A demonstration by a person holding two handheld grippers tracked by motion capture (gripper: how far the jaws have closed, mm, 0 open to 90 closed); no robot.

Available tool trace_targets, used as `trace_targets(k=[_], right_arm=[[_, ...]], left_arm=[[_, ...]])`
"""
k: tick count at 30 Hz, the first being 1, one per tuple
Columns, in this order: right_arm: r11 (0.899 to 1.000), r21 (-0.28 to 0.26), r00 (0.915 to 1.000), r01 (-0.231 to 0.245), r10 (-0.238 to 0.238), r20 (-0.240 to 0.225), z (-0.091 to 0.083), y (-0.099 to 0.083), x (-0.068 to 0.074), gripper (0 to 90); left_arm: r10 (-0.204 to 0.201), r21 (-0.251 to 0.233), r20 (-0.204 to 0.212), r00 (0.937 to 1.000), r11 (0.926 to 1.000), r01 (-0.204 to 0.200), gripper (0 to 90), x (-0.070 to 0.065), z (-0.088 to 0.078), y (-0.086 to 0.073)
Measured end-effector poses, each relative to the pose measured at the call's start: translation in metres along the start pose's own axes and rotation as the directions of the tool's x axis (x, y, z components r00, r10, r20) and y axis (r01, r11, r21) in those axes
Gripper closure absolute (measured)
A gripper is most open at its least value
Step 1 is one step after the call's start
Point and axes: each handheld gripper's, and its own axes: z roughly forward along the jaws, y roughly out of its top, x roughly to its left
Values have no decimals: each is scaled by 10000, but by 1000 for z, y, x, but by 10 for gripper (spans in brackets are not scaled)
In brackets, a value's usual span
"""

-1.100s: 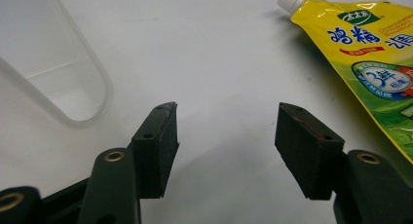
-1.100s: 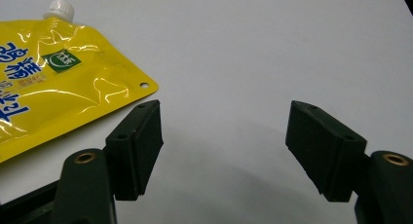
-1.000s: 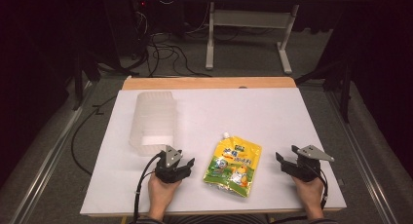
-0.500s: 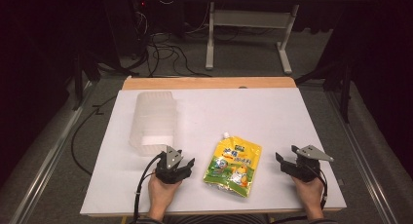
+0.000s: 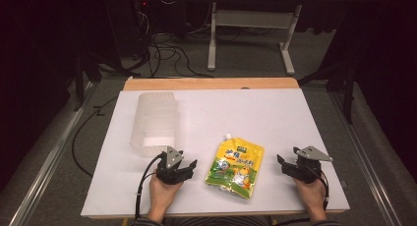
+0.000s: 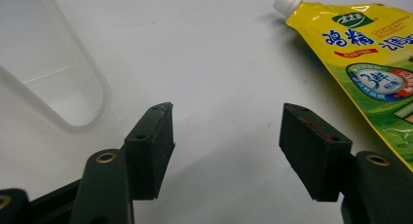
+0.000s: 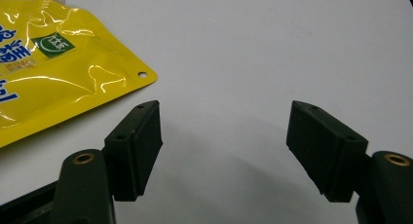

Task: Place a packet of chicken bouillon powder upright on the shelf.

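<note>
A glossy yellow-and-green plastic spout pouch (white cap, blue lettering) lies on the matte white worktop; the ribbed plastic tub is translucent white, both tongs' pads black.

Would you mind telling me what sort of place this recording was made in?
Probably a lab or workshop set up for recording: a white-topped table in a dark room, loose cables on the grey floor behind it, and a metal-legged bench beyond.

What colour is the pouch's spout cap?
White; the cap on the yellow pouch shows best in the left gripper view.
</note>
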Motion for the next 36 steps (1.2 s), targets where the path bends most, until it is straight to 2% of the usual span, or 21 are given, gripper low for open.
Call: trace_targets(k=[3, 6, 12, 14, 20, 23, 31, 36], right_arm=[[10000, -41, 10000, 4, -4, 44, 0, 0, 0, 295], [10000, -45, 10000, -31, 31, -2, 0, 0, -1, 294], [10000, -40, 10000, -68, 68, -1, 0, 0, 0, 292], [10000, -78, 10000, -49, 49, 1, -1, 0, -1, 292], [9999, -93, 10000, -65, 65, -19, -1, 0, 0, 289], [10000, -71, 10000, -55, 54, -25, -1, 0, -1, 287], [9999, -137, 10000, -95, 94, -29, -1, -1, -1, 285], [9997, -198, 9999, -137, 137, 15, -2, -1, -2, 275]], left_arm=[[-186, 173, 30, 9998, 9997, 185, 370, 1, -1, 2], [-425, 540, -171, 9990, 9976, 433, 400, 2, -1, 2], [-645, 558, 58, 9979, 9964, 641, 402, 0, -5, 5], [-594, 638, 47, 9982, 9962, 590, 400, -1, -6, 8], [-519, 779, 377, 9979, 9958, 489, 410, -8, -9, 23], [-398, 1173, 405, 9984, 9925, 348, 413, -12, -7, 33], [-134, 1649, 844, 9963, 9863, -7, 370, -24, 4, 55], [119, 2060, 1110, 9937, 9779, -347, 346, -33, 12, 66]])
